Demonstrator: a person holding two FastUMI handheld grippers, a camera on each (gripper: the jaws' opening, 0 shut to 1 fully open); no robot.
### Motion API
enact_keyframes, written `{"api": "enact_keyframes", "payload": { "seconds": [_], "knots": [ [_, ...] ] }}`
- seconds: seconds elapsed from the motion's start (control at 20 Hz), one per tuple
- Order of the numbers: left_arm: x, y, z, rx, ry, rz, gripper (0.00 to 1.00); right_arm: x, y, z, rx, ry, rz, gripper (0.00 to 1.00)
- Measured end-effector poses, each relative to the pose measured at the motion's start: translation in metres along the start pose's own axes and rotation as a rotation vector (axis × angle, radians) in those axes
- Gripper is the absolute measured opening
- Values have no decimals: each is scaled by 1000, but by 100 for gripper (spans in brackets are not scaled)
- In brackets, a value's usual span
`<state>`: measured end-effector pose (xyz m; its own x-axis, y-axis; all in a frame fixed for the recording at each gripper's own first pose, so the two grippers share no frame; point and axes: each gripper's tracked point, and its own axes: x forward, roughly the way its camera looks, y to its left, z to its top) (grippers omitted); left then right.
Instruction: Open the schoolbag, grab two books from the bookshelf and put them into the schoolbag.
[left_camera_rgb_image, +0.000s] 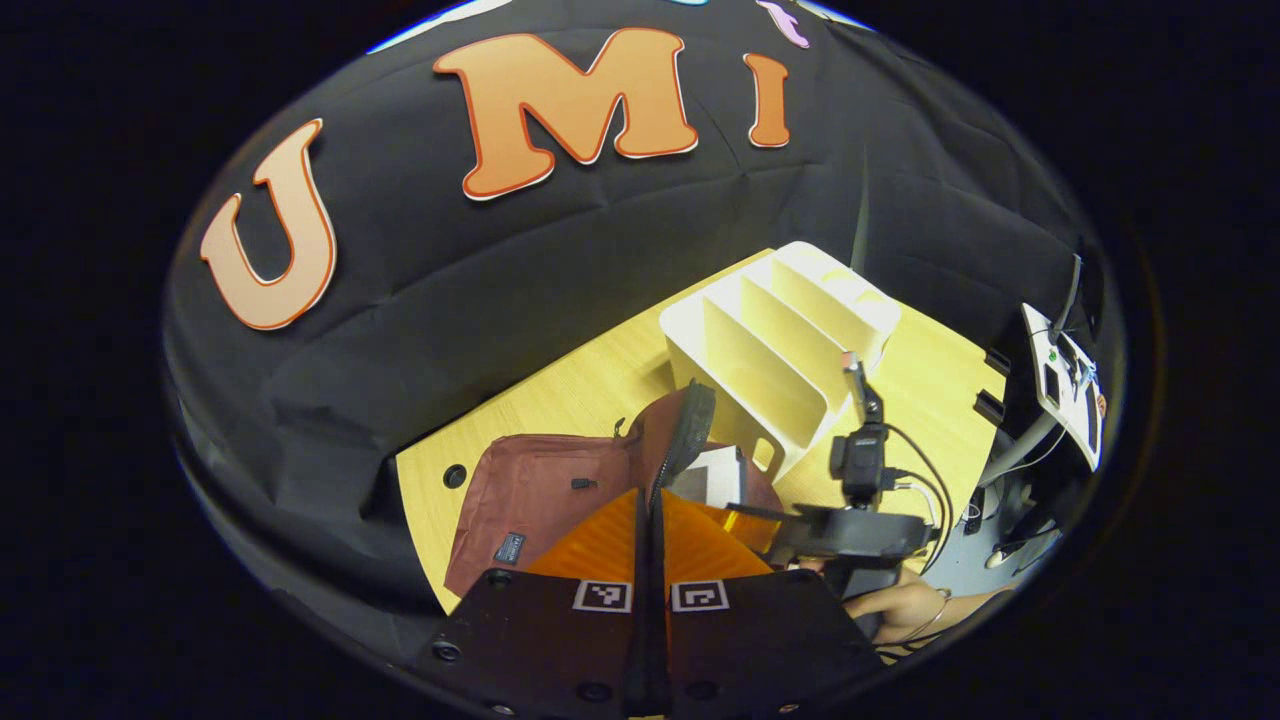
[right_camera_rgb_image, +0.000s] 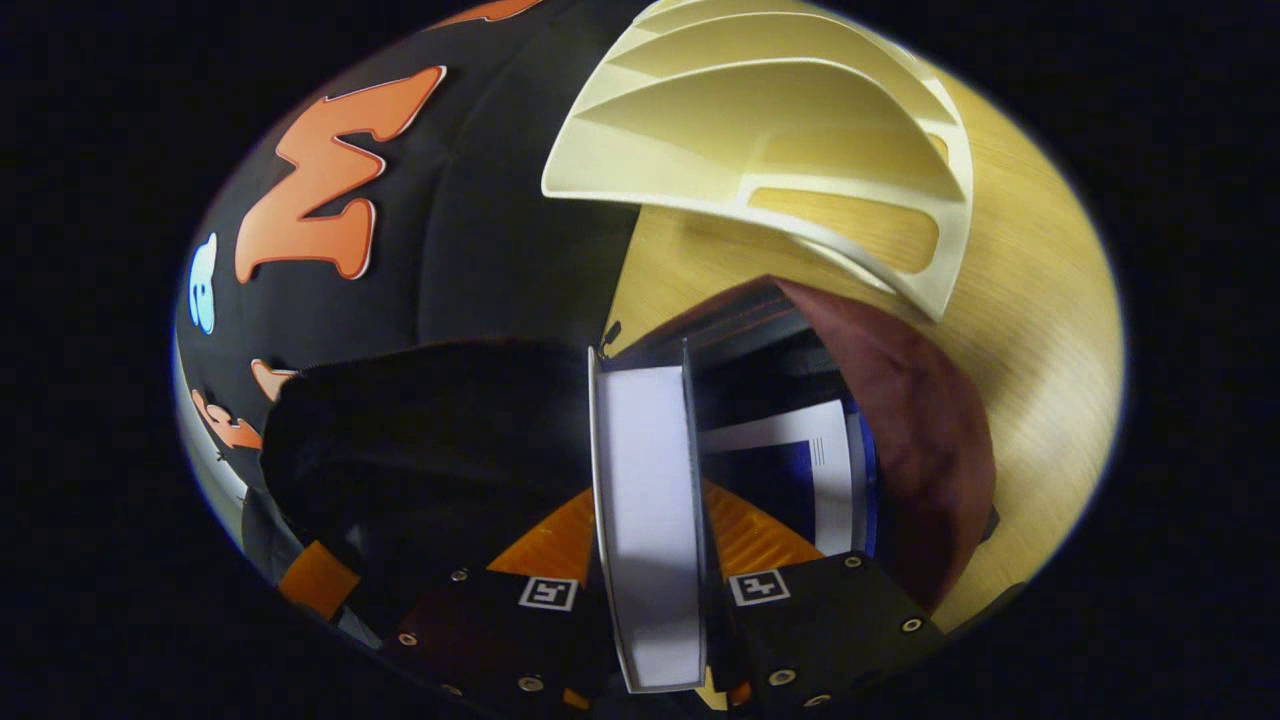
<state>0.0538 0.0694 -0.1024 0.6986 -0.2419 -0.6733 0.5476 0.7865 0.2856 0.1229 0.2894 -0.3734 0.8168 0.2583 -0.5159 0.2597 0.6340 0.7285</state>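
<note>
The left gripper (left_camera_rgb_image: 650, 545) has its fingers pressed narrow on the raised flap edge (left_camera_rgb_image: 685, 430) of the schoolbag (left_camera_rgb_image: 545, 490), holding the mouth up; the maroon bag lies on the bench (left_camera_rgb_image: 560, 395) just ahead of those fingers and to their left. Beyond the bag and to the right stands the cream bookshelf (left_camera_rgb_image: 775, 350), its slots bare as far as can be seen. The right gripper (right_camera_rgb_image: 650, 560) has its fingers clamped on a book (right_camera_rgb_image: 648, 500), page edges facing the camera, its long axis running straight ahead along the fingers into the bag's opening. Just right of those fingers a second book (right_camera_rgb_image: 800, 470) already lies inside. The right hand is plainly nearer the pocket, so release likely falls to it. How deep the held book sits is hidden by the dark flap (right_camera_rgb_image: 430, 430) on the left
</note>
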Motion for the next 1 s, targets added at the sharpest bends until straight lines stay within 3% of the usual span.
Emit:
{"api": "enact_keyframes", "payload": {
  "seconds": [0.1,0.25,0.3,0.35,0.45,0.7,1.0],
  "knots": [
    [1,0,-2,-21,0,-2,0,0,-15,-7,-13,31,-65,45],
    [2,6,-8,-41,3,5,0,-5,-45,-12,-27,63,-158,66],
    [2,6,-10,-41,2,4,1,-11,-46,-13,-35,69,-159,69],
    [1,6,-11,-40,0,6,1,-10,-45,-15,-34,71,-145,82],
    [1,5,-10,-51,-5,-3,0,-15,-45,-11,-40,62,-161,97],
    [2,7,-17,-95,-8,-16,0,-38,-54,20,-53,9,-185,98],
    [3,6,-20,-96,-16,-5,1,-88,-65,88,-117,-55,-201,97]
  ]
}}
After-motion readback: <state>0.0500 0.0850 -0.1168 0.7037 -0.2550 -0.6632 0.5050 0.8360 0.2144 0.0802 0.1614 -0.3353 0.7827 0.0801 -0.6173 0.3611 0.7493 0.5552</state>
